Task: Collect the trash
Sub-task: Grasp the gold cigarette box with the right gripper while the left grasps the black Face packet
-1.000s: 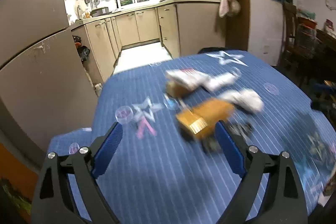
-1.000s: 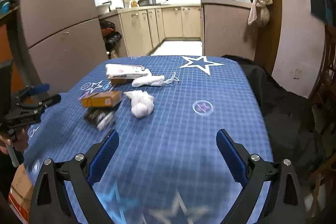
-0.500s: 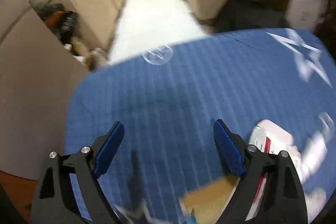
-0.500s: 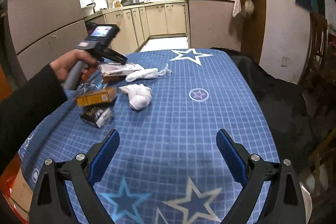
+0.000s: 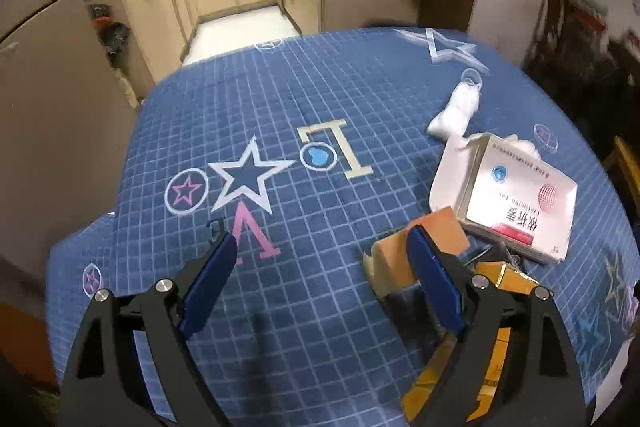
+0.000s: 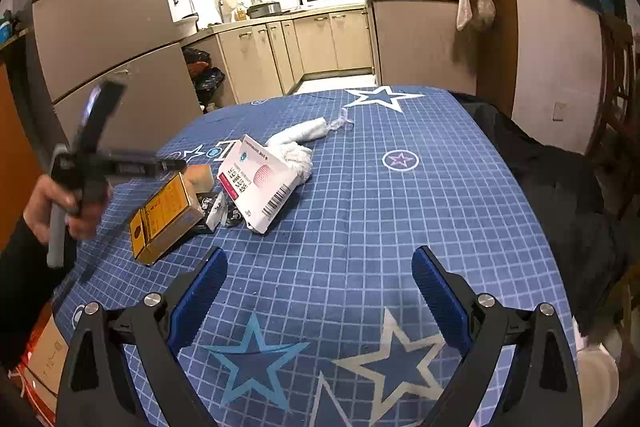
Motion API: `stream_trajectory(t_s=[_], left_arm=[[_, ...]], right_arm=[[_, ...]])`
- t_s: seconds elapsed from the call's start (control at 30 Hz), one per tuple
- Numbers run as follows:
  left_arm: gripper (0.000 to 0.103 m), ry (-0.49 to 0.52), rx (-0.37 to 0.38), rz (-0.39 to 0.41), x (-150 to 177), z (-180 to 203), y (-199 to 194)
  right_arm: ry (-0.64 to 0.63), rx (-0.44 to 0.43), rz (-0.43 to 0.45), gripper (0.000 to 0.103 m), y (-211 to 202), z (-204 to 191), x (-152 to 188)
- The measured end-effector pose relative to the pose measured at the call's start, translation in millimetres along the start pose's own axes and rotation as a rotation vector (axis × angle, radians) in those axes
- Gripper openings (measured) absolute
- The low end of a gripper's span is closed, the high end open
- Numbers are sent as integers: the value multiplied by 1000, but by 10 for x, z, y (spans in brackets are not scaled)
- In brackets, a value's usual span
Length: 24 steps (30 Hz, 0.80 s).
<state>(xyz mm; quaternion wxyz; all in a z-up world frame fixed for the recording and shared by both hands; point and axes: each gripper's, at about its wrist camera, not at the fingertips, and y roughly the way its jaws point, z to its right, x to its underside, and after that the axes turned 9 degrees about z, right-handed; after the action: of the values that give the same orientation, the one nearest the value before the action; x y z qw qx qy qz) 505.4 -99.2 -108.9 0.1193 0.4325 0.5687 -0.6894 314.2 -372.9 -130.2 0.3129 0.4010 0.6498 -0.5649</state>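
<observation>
Trash is piled on the blue star-print tablecloth [image 6: 400, 227]: a yellow box [image 6: 168, 217], a small tan box [image 6: 200, 175], a tilted white medicine box [image 6: 260, 187], a black wrapper [image 6: 218, 211] and white tissues [image 6: 304, 129]. A hand [image 6: 52, 203] holds my left gripper [image 6: 168, 166] just above the yellow box. In the left wrist view my left gripper [image 5: 320, 267] is open over bare cloth. Its right finger [image 5: 432, 279] stands in front of the tan box [image 5: 404, 255] and over the yellow box [image 5: 500, 291]. The white box [image 5: 512, 195] lies to the right. My right gripper [image 6: 320, 283] is open, short of the pile.
A tall fridge [image 6: 108, 67] and kitchen cabinets [image 6: 312, 47] stand beyond the table's far left. A dark jacket [image 6: 560, 187] hangs at the table's right edge, with a wooden chair [image 6: 616, 87] behind it. A cardboard box [image 6: 44, 347] sits low at the near left corner.
My left gripper swung out over the far table edge, then came back down next to the tan box. The white box now lies tilted beside the tan box. My right gripper moved closer to the pile.
</observation>
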Motion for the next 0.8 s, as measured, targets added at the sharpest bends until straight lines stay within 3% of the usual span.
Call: stream_trajectory(t_s=[0.1, 0.2, 0.23, 0.37, 0.43, 0.47, 0.8], left_arm=[[83, 95, 73, -8, 210, 202, -277], [83, 265, 35, 4, 514, 450, -472], [84, 275, 30, 15, 538, 437, -472], [84, 185, -43, 45, 629, 238, -622], [84, 123, 3, 34, 719, 137, -697], [84, 111, 22, 32, 769, 115, -744], [85, -49, -85, 9, 1237, -277, -942]], right_arm=[[-47, 19, -6, 93, -20, -34, 40], [-48, 8, -6, 93, -18, -66, 60], [-49, -1, -3, 93, -19, -82, 55], [-76, -36, 10, 94, -51, -199, 59], [-98, -87, 3, 97, -74, -309, 76], [-118, -116, -10, 98, -70, -390, 92], [-268, -309, -184, 98, 315, -1277, 256]])
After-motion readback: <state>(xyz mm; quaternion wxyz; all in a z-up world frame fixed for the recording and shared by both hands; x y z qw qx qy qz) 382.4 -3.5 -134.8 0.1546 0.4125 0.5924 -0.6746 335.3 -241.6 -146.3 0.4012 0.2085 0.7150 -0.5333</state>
